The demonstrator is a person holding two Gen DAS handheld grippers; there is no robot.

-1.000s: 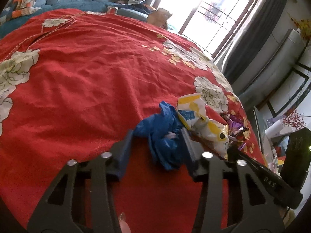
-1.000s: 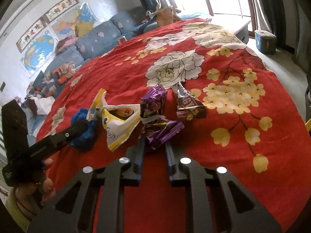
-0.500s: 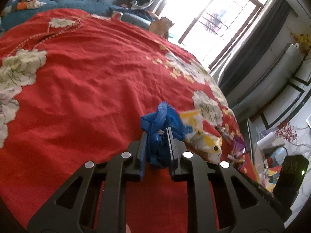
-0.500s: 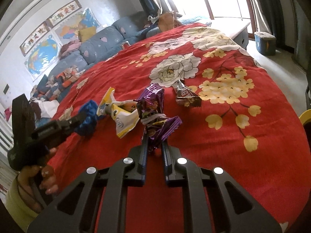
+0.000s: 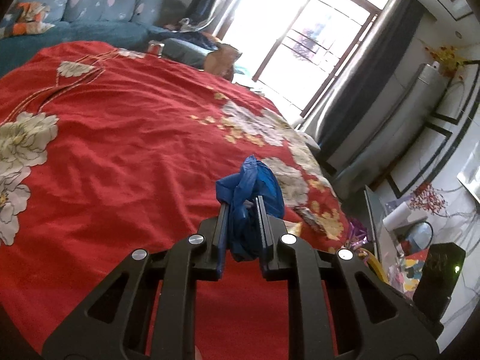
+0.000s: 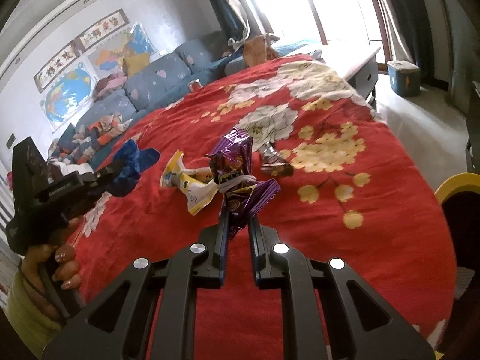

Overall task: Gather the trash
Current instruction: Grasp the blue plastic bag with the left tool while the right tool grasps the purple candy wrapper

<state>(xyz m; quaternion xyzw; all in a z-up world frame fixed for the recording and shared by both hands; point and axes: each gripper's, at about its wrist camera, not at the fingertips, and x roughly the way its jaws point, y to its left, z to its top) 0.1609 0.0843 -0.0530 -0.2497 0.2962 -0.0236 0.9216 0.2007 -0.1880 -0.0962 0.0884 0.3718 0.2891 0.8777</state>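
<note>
My left gripper (image 5: 241,202) is shut on a crumpled blue plastic bag (image 5: 255,186) and holds it above the red flowered cloth (image 5: 120,150). It also shows in the right wrist view (image 6: 120,162) with the blue bag (image 6: 135,162). My right gripper (image 6: 238,213) is shut on a purple snack wrapper (image 6: 237,168), lifted off the cloth. A yellow and white wrapper (image 6: 192,186) and a small brown wrapper (image 6: 274,165) lie on the cloth beyond it.
The red cloth (image 6: 360,210) covers a round table. A blue sofa (image 6: 156,87) with clothes stands behind. A yellow chair back (image 6: 456,186) is at the right edge. A blue bin (image 6: 403,76) stands on the floor by the window.
My left gripper closed on the blue bag and lifted it off the cloth. My right gripper lifted the purple wrapper higher.
</note>
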